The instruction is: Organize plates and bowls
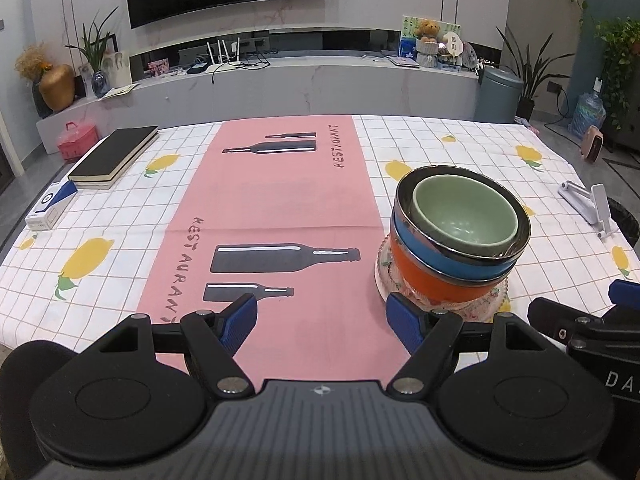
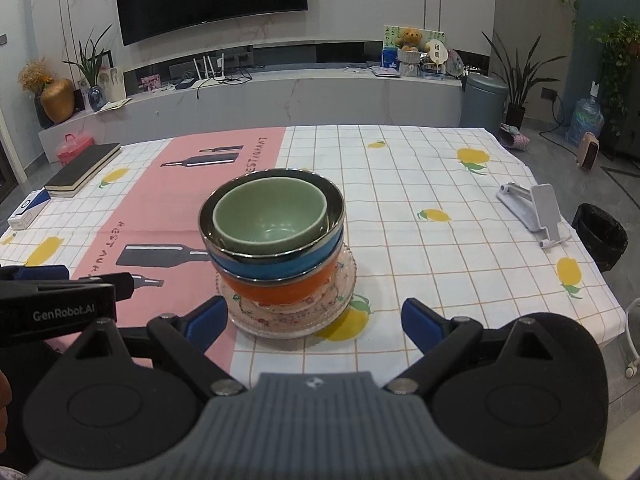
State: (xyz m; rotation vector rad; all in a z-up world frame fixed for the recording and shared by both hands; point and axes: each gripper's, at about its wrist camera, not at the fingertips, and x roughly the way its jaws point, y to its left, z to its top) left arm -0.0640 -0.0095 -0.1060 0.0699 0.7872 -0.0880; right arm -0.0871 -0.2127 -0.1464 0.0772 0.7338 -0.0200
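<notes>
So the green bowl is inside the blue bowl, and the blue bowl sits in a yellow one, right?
Almost. The green bowl does sit inside the blue bowl, but the bowl under that is orange, not yellow. The right wrist view shows it clearly, resting on a glass plate.

Left gripper (image 1: 322, 322) is held low at the near edge, pointed toward the far side, jaws spread wide with nothing between the blue pads (image 1: 240, 320). Right gripper (image 2: 314, 320) is held the same way, level and forward-facing, jaws spread wide and empty, blue fingertips (image 2: 418, 320) seen on both sides. The two grippers are held side by side, close together: the right gripper's body is seen at the right edge of the left wrist view, the left gripper's body at the left edge of the right wrist view.
</notes>
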